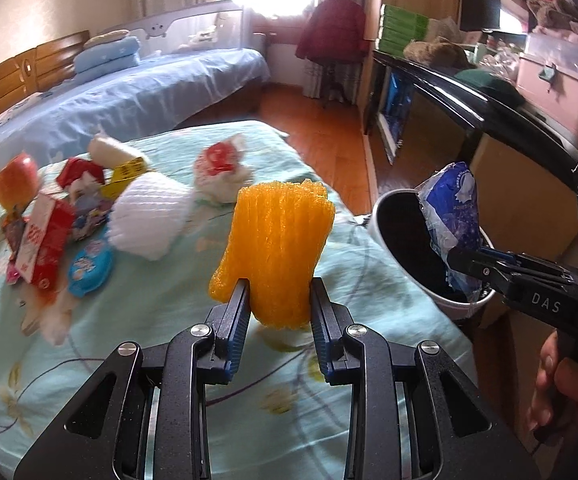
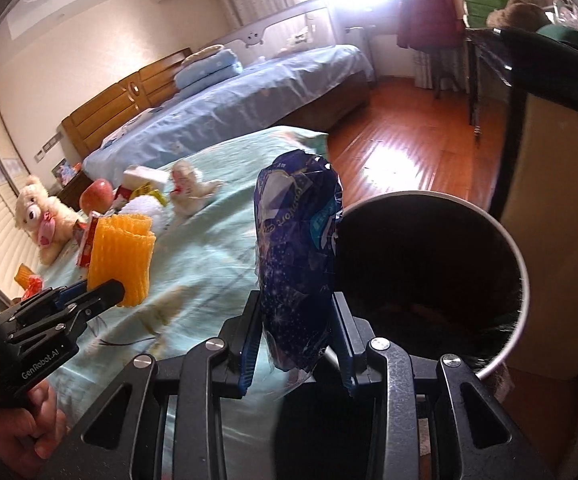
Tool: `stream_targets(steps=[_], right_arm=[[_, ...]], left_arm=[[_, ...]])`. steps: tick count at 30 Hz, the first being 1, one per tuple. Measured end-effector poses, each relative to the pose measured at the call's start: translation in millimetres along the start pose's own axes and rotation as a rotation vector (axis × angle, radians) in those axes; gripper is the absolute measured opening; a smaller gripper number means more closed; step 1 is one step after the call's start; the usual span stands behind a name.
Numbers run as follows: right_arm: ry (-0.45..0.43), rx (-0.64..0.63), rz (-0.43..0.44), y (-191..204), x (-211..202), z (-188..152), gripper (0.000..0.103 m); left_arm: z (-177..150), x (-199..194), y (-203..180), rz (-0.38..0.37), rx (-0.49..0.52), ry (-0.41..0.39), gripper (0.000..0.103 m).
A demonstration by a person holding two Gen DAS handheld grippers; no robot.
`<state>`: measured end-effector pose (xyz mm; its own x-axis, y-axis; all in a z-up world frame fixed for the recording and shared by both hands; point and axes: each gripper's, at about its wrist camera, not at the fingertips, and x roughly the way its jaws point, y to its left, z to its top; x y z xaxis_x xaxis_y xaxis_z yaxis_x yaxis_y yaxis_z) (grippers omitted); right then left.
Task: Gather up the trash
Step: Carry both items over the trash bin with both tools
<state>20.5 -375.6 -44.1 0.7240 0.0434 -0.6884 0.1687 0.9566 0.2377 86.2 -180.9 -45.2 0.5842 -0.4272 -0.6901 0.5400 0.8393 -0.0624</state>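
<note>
We are gripping an orange foam net sleeve (image 1: 275,250) in the left gripper (image 1: 278,304), jaws closed partway onto its lower end, sleeve standing upright between the pads. In the right gripper (image 2: 295,332) we are pinching a crumpled blue plastic wrapper (image 2: 297,264), jaws narrowed against its lower part, wrapper sticking up ahead of the fingers.

Just right of the right gripper's tips, the white-rimmed trash bin (image 2: 519,256) is sitting with its dark inside open toward us; the wrapper is overlapping the bin's left rim in view, but we cannot tell if it is touching. From the left wrist view the right gripper is reaching in from the right, holding the wrapper over the bin's mouth (image 1: 385,200).

Below and ahead of the left gripper, the bed with the light green floral sheet (image 1: 137,320) is spreading out. Further ahead-left the rest of the trash is lying in a loose pile: a white foam net (image 1: 149,218), a red carton (image 1: 43,246), a blue round lid (image 1: 91,266), a yellow wrapper (image 1: 125,174), a crumpled red-and-white wrapper (image 1: 219,172). An apple (image 1: 17,180) is sitting at the pile's far left. A plush bear (image 2: 43,216) is lying beyond the left gripper in the right wrist view.
</note>
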Motion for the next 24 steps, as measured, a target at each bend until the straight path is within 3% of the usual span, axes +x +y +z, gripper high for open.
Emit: stream_targets(steps=[24], right_arm=[[0.008,0.119,-0.059,-78,-8,3,0.034]], left_arm=[[34,45,-95,-0.125,0.164,0.073,0.028]])
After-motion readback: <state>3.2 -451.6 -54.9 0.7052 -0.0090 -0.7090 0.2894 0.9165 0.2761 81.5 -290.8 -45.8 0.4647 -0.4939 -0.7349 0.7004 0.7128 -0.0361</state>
